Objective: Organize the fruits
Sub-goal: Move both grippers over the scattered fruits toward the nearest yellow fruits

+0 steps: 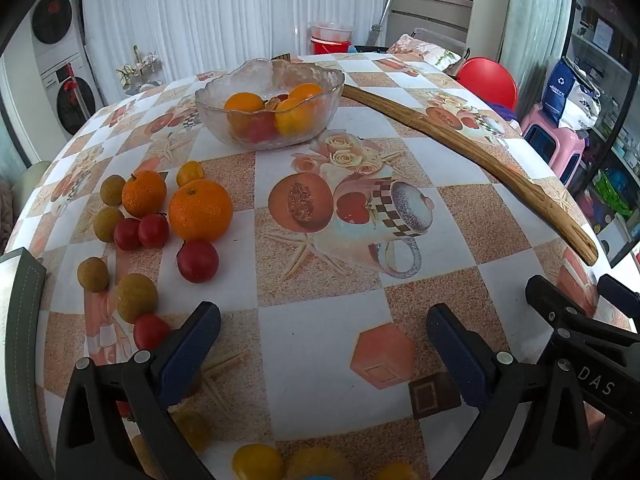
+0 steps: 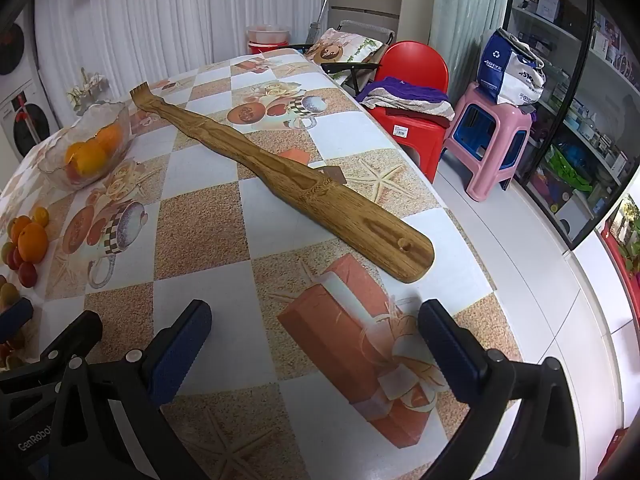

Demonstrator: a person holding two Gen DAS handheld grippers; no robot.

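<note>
Broadly, a table (image 1: pixel 320 360) under a checked, fruit-printed cloth fills both views. Only the right wrist view shows the room beside it: a red chair (image 2: pixel 416 80) with folded cloth on its seat, a pink stool (image 2: pixel 488 140) bearing a bag, and glass-fronted shelves. It also shows the whole wooden back scratcher (image 2: pixel 280 176) lying on the cloth, its comb end near the bowl; the left wrist view sees only a curved stretch of it.

The left wrist view alone shows the loose fruit clearly, lying on the cloth at the left: two oranges, the larger (image 1: pixel 200 210) touching neither gripper, several red tomatoes (image 1: pixel 197 261), small brown-green longans (image 1: pixel 136 297) and small yellow fruits along the bottom edge.

The left gripper (image 1: pixel 324 344) stands with jaws wide apart, nothing between them, above bare cloth. The right gripper (image 2: pixel 316 344) is likewise spread wide and holds nothing.

The glass bowl (image 1: pixel 224 92) sits at the far side, holding oranges and at least one red tomato.
</note>
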